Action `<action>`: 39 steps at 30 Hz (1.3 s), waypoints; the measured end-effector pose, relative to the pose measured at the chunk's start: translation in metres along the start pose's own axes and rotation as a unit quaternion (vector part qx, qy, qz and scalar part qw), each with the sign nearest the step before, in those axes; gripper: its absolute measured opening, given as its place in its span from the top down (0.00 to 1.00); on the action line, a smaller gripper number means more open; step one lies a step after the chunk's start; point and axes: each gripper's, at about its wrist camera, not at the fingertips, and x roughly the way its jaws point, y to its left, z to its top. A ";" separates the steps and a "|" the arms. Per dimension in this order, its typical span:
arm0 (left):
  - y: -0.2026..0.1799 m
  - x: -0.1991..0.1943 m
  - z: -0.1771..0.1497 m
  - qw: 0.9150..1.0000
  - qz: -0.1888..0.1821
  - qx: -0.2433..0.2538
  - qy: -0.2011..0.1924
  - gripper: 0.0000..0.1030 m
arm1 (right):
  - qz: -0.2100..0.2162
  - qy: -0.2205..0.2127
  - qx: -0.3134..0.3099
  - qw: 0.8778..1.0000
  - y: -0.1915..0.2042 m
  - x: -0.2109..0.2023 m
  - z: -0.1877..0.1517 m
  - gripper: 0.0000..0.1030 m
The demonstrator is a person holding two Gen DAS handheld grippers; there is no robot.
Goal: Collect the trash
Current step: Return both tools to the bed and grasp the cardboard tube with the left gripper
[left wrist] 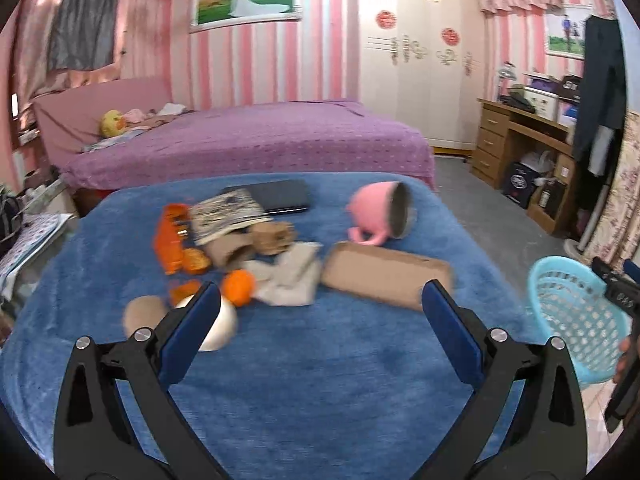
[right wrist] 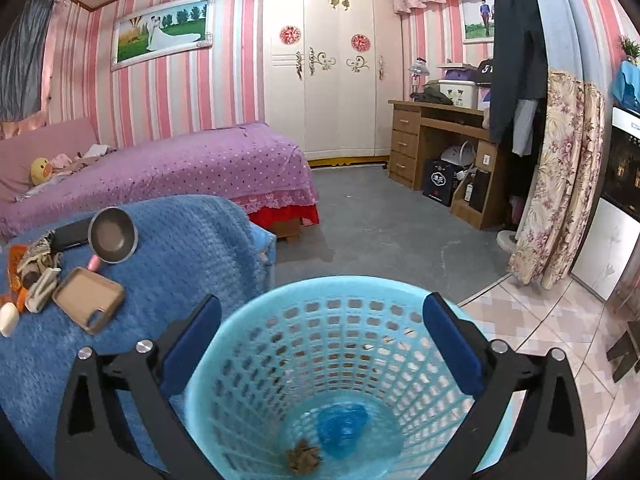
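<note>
My left gripper (left wrist: 320, 300) is open and empty above the blue blanket (left wrist: 300, 380). Ahead of it lie an orange fruit (left wrist: 239, 286), orange peel (left wrist: 188, 290), an orange wrapper (left wrist: 172, 238), a crumpled tissue (left wrist: 290, 278), cardboard tubes (left wrist: 230, 250) and a brown phone case (left wrist: 384, 276). A white bowl (left wrist: 218, 326) sits behind its left finger. My right gripper (right wrist: 322, 316) is open over the light-blue trash basket (right wrist: 332, 308), which holds a blue wad (right wrist: 342, 426) and a brown scrap (right wrist: 303, 456). The basket also shows in the left wrist view (left wrist: 576, 316).
A tipped pink mug (left wrist: 380, 216) and a dark tablet (left wrist: 280, 196) lie at the back of the blanket. A purple bed (left wrist: 248, 140) stands behind. A wooden desk (right wrist: 444, 148) and a floral curtain (right wrist: 560, 180) stand to the right, with grey floor (right wrist: 380, 220) between.
</note>
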 end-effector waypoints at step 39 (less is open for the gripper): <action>0.177 0.087 -0.043 0.987 0.042 -0.090 0.130 0.07 | 0.074 0.039 -0.069 0.994 0.155 0.005 -0.026 0.04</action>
